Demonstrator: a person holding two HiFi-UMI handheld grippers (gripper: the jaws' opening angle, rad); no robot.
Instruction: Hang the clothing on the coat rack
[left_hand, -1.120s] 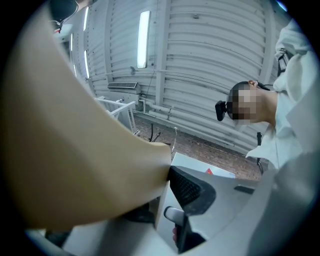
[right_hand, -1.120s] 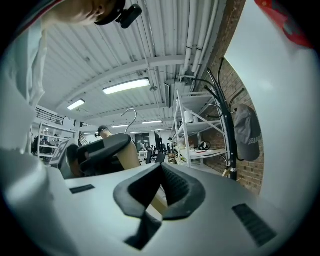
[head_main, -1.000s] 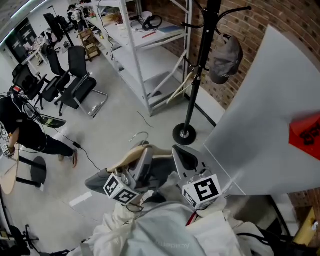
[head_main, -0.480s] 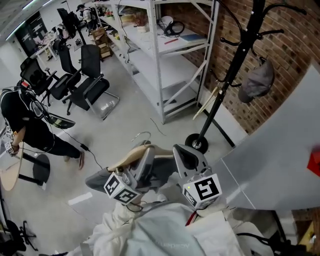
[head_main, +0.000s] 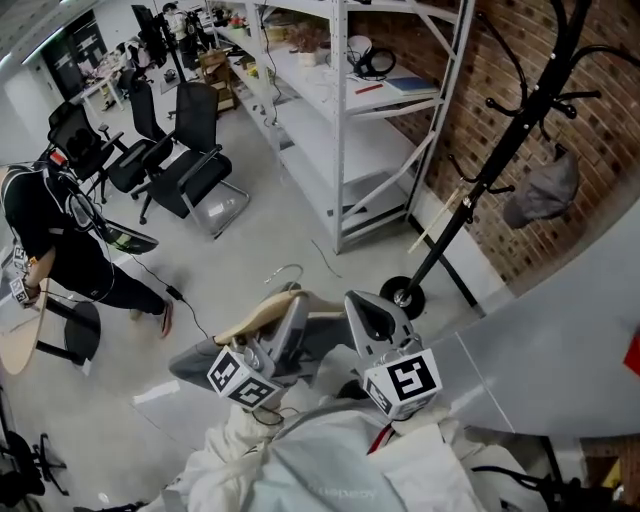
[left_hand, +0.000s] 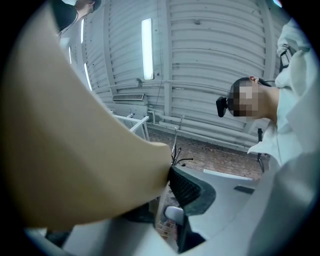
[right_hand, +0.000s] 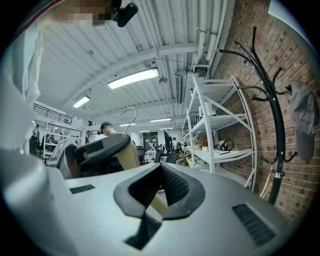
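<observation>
From the head view, both grippers sit low in the middle, just in front of the wearer's white coat (head_main: 340, 465). The left gripper (head_main: 290, 305) and right gripper (head_main: 365, 305) each hold one side of a wooden hanger (head_main: 262, 315), whose metal hook (head_main: 285, 270) points out over the floor. A grey garment (head_main: 195, 362) hangs off the hanger, drooping to the left below the left gripper.

The black coat rack (head_main: 500, 165) stands well apart, up to the right against the brick wall (head_main: 600, 110), and a grey cap (head_main: 545, 190) already hangs on one of its arms. A white shelving unit (head_main: 345, 120) stands just beside it on the left. A big pale panel (head_main: 560, 350) juts in at the right, between the wearer and the rack's base. Further left there are office chairs (head_main: 200, 165) and a person in black (head_main: 55, 245).

In the left gripper view the hanger's pale wood (left_hand: 75, 160) fills the left side, and the one dark ribbed pad (left_hand: 187, 187) that shows presses straight against it.

In the right gripper view the jaws are nearly together, pinching a sliver of the hanger's wood. Beyond them the rack's curved arms rise along the brick, the cap at far right, the shelving in between.
</observation>
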